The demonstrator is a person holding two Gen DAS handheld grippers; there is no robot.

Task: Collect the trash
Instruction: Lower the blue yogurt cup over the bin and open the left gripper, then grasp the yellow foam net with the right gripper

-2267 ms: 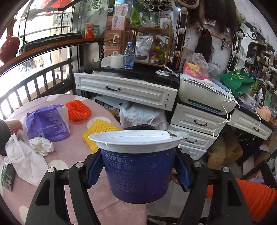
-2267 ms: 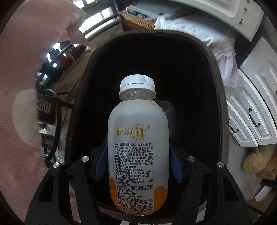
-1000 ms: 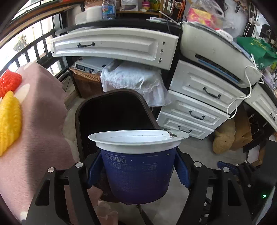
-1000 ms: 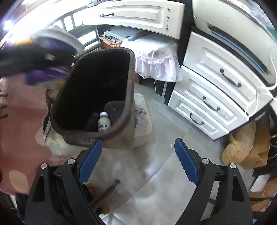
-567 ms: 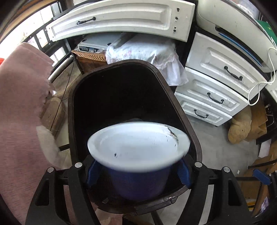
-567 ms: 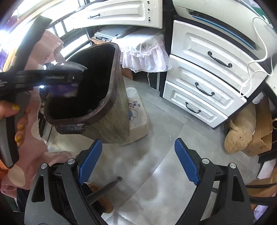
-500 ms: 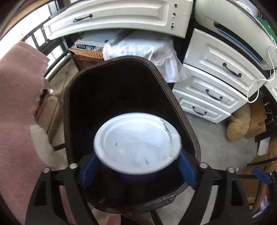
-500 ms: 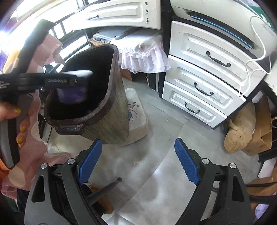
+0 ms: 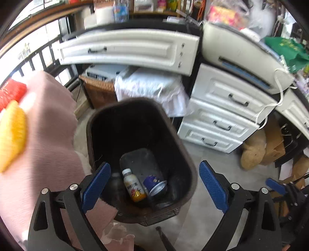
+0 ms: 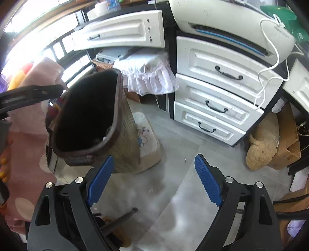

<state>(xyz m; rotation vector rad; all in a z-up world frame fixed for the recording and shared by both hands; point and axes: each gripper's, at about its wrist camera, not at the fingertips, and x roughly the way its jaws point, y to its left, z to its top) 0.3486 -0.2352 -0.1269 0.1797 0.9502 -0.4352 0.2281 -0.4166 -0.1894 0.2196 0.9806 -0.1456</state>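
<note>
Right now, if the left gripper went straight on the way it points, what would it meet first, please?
Probably the open mouth of the dark bin, then the bottle and blue cup lying at its bottom; depth is hard to judge.

Cluttered home room: white drawers [image 10: 216,90], printer [image 10: 227,25] on top, shelf with bottle [image 9: 120,9] and packets, pink tablecloth [image 9: 48,135], bin [image 9: 139,154], cardboard box [image 10: 287,142] on floor.

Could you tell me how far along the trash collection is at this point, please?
Done: the drink bottle and blue yogurt cup lie at the bottom of the trash bin. In hand: nothing; the left gripper is opening empty above the bin, the right gripper open. Left: the yellow and red foam nets on the table.
</note>
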